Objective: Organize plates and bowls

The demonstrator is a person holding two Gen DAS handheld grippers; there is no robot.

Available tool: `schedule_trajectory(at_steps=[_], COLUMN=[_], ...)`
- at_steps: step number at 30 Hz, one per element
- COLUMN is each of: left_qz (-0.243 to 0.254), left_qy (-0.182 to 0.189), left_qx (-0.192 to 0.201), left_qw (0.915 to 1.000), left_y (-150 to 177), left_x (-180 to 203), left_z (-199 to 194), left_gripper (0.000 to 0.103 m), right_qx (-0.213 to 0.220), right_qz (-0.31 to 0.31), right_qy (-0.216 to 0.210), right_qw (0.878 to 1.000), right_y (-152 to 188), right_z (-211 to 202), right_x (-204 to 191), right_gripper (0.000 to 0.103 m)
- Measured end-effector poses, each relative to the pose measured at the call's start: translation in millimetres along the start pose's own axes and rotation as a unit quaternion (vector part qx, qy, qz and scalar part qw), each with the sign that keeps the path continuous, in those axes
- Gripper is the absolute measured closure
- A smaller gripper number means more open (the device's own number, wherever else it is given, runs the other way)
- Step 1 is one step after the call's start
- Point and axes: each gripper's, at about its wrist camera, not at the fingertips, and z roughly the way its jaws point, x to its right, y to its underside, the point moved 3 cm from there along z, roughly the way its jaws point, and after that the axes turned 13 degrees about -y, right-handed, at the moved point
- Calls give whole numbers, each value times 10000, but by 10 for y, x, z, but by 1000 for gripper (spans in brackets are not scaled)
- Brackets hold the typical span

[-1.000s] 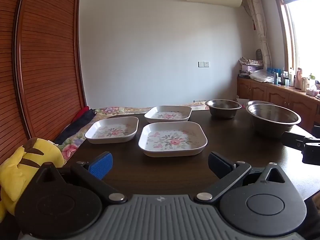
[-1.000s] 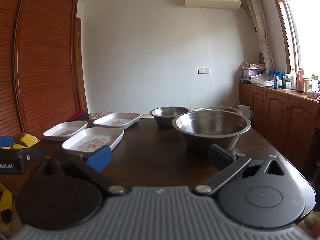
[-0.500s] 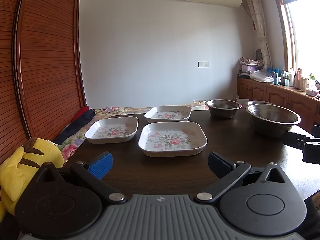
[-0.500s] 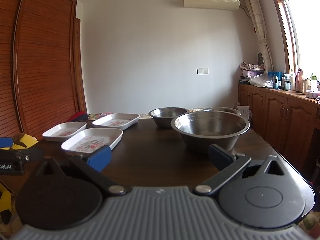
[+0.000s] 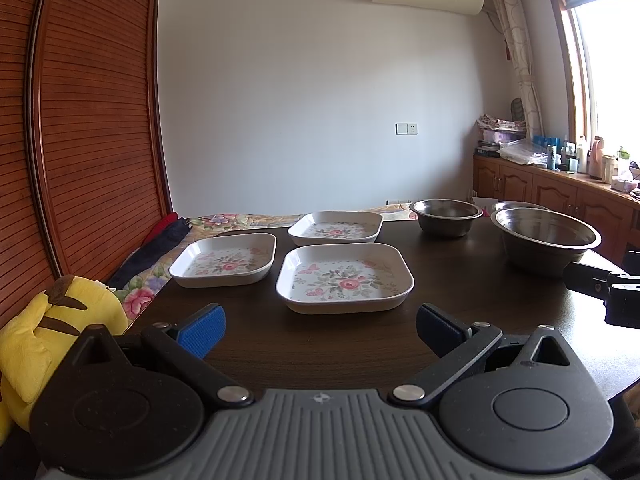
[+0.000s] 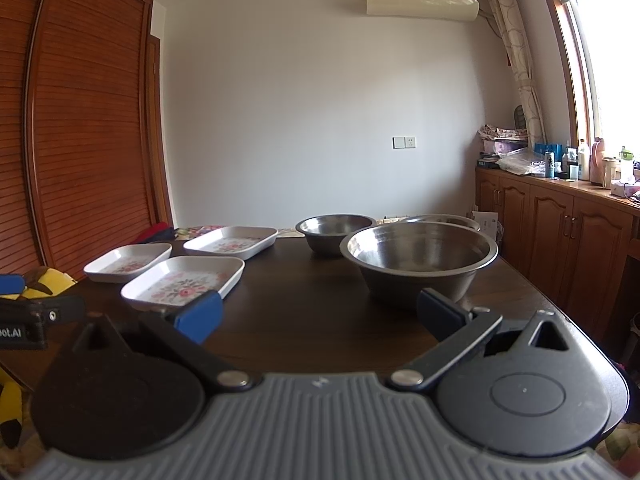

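Observation:
Three white square floral plates lie on the dark table (image 5: pixel 320 344): a near plate (image 5: pixel 344 278), a left plate (image 5: pixel 225 260) and a far plate (image 5: pixel 335 229). To their right stand steel bowls: a large bowl (image 5: pixel 546 240), a small bowl (image 5: pixel 445 216) and a third bowl (image 5: pixel 520 205) half hidden behind. My left gripper (image 5: pixel 318 330) hangs open just short of the near plate, holding nothing. In the right wrist view my right gripper (image 6: pixel 320 316) is open and empty, just short of the large bowl (image 6: pixel 418 262), with the near plate (image 6: pixel 184 284) at its left.
A yellow plush toy (image 5: pixel 44 320) sits off the table's left edge beside a floral-covered bed (image 5: pixel 224 222). Wooden slatted doors (image 5: pixel 88 120) line the left wall. Cabinets (image 6: pixel 560 236) with bottles stand at the right under the window. The right gripper's body (image 5: pixel 600 284) shows at the left view's right edge.
Almost nothing differs. The right wrist view has shifted very slightly; both grippers stay open and the dishes have not moved.

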Motion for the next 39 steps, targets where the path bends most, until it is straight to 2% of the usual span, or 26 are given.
schedule_trajectory(at_steps=[39], left_qz=[4], left_qy=[0], left_qx=[-2], left_qw=[10000], left_y=[-5], left_x=[20], left_z=[17], left_gripper=[0], right_qx=[8], right_qz=[1], right_qy=[20], right_qw=[10000], right_y=[-9], right_z=[-26], right_x=[25], right_gripper=[0])
